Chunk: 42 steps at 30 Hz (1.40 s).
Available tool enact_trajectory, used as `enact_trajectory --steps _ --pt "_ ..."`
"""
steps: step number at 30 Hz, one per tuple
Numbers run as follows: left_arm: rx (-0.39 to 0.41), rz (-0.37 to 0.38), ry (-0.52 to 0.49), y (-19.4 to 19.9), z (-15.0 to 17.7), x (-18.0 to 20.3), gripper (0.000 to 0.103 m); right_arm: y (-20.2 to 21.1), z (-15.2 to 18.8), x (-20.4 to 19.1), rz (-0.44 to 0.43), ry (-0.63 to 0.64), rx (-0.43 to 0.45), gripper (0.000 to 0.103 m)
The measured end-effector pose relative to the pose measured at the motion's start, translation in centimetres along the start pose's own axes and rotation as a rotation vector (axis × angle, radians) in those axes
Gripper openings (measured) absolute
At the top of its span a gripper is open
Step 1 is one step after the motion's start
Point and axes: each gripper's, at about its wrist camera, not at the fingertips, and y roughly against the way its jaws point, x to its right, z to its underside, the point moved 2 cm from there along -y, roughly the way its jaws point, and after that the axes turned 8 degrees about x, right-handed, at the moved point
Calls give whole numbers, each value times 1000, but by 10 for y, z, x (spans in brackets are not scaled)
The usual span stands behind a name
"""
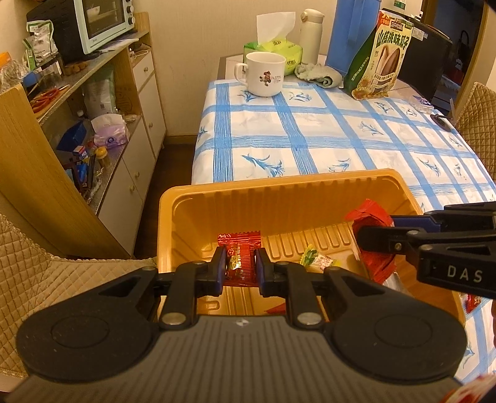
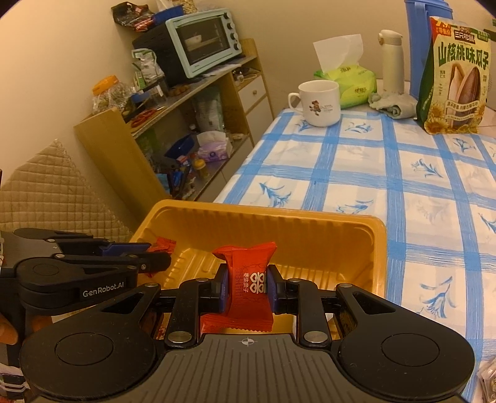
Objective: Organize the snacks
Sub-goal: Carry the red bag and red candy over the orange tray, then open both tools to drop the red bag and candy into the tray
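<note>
Meanwhile, both grippers hung over the yellow tray (image 1: 173, 223) that sat at the near edge of the table, on the blue-checked tablecloth (image 1: 310, 136). The left gripper (image 1: 240, 266) was clamped on a dark red candy (image 1: 238, 257), its blue pads pressed against the wrapper's two sides, with the packet held just above the tray's ribbed floor near the left wall. The right gripper (image 2: 247, 286) was closed around a bright red snack packet (image 2: 248, 279) bearing white characters, held upright over the tray's near side. In the left wrist view that same right gripper (image 1: 369, 231) came in from the right edge, its packet (image 1: 370, 217) showing beyond the fingers over the right half of the tray. In the right wrist view the left gripper (image 2: 159, 252) reached in from the left, a corner of its red candy (image 2: 162, 244) poking past the tips.

A small green-and-white candy (image 1: 316, 259) lay loose on the tray floor between the two grippers. Farther back on the table stood a white mug (image 1: 263, 73), a green tissue pack (image 1: 279, 46), a white thermos (image 1: 311, 34), a crumpled cloth (image 1: 316, 74) and a tall bag of sunflower seeds (image 1: 381, 59), all well apart from the tray. A wooden shelf unit (image 1: 130, 102) with a mint toaster oven (image 1: 102, 21) on top stood by the wall to the left
</note>
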Motion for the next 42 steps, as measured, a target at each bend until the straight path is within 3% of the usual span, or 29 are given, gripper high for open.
enact_trajectory --steps 13,37,40,42 --pt "-6 21 29 1 0 -4 26 -4 -1 9 10 -21 -6 26" --pt "30 -43 85 24 -8 -30 31 -36 -8 -25 -70 25 -6 27" --pt "32 -44 91 26 -6 -31 34 -38 -9 -26 -68 24 -5 45" --pt "33 -45 95 28 -5 -31 35 -34 -9 -24 -64 14 15 64"
